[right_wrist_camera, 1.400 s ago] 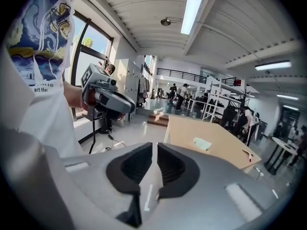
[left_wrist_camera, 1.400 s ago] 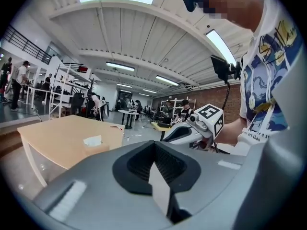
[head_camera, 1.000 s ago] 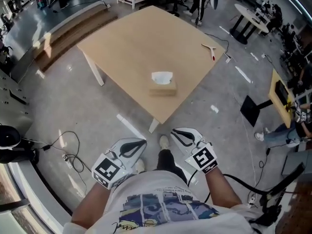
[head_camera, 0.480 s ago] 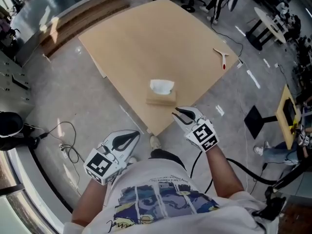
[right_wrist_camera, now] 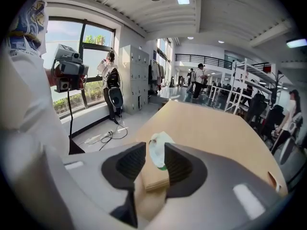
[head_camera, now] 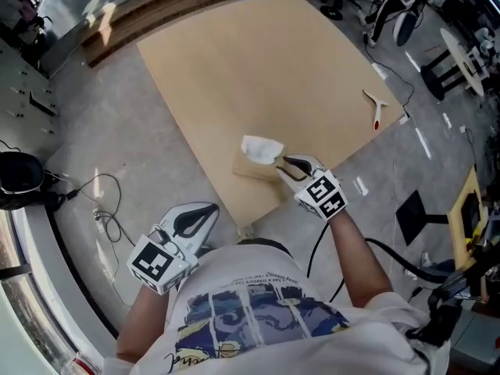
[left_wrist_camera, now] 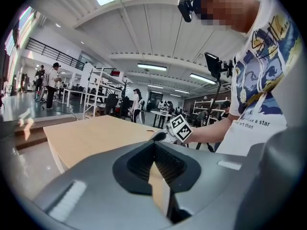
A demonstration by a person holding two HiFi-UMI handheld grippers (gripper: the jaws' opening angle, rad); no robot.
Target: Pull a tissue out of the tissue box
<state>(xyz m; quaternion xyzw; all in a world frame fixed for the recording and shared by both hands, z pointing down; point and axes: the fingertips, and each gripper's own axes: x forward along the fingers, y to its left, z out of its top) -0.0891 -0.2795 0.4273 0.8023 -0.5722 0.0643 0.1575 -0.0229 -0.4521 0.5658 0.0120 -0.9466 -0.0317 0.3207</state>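
A flat tan tissue box [head_camera: 251,168] lies near the table's [head_camera: 258,76] front corner, with a white tissue [head_camera: 260,148] standing out of its top. My right gripper [head_camera: 284,164] hovers just right of the tissue, its tips close to it. In the right gripper view the jaws [right_wrist_camera: 154,152] are opening, and the tissue [right_wrist_camera: 159,149] shows just beyond the gap above the box [right_wrist_camera: 154,177]; the pads do not press on it. My left gripper [head_camera: 209,208] hangs off the table over the floor, shut and empty, with its tips [left_wrist_camera: 154,144] meeting.
A small white and red Y-shaped tool [head_camera: 376,108] lies at the table's far right corner. Cables [head_camera: 109,221] and a black round object [head_camera: 19,180] are on the floor to the left. Wooden boards [head_camera: 148,10] lie beyond the table. People stand far off [right_wrist_camera: 197,80].
The person stepped up to the table. My right gripper went forward and down to the tissue box and its jaws parted. The left gripper drifted left and stayed off the table.
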